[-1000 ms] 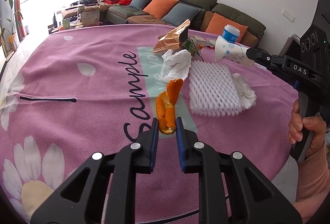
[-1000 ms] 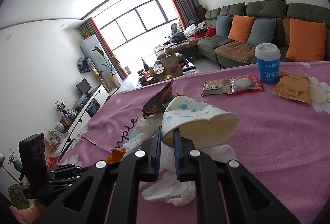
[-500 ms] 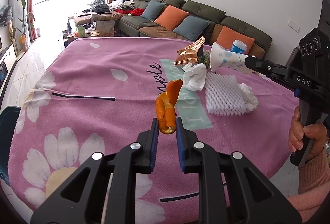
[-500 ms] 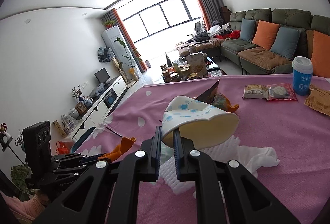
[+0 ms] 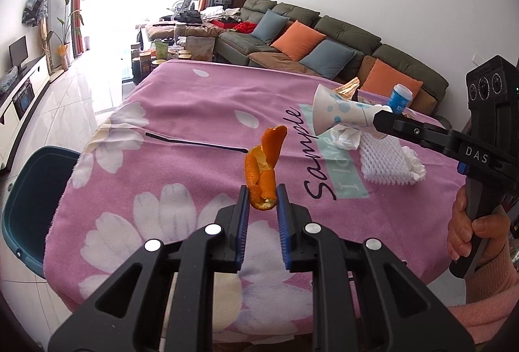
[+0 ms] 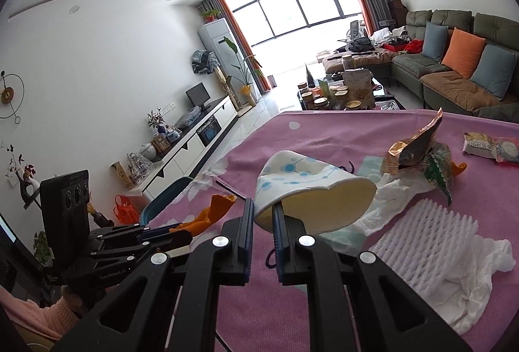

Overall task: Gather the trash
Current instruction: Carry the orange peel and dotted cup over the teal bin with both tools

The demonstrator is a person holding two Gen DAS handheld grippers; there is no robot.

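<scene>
Teal bin (image 5: 29, 209) (half behind tablecloth (image 5: 181, 112))

My right gripper (image 6: 262, 212) pinches crushed paper cup (image 6: 311, 189) rim above pink tablecloth (image 6: 324, 131); left gripper (image 6: 175, 230) holds orange peel (image 6: 214, 209).

A home living room: a long green sofa (image 5: 343, 37) with orange and blue cushions (image 6: 464, 52), a low TV cabinet (image 6: 194, 138) with a screen (image 6: 197, 94), a cluttered coffee table (image 6: 343, 92), houseplants and curtained floor-length windows (image 6: 292, 11).
</scene>
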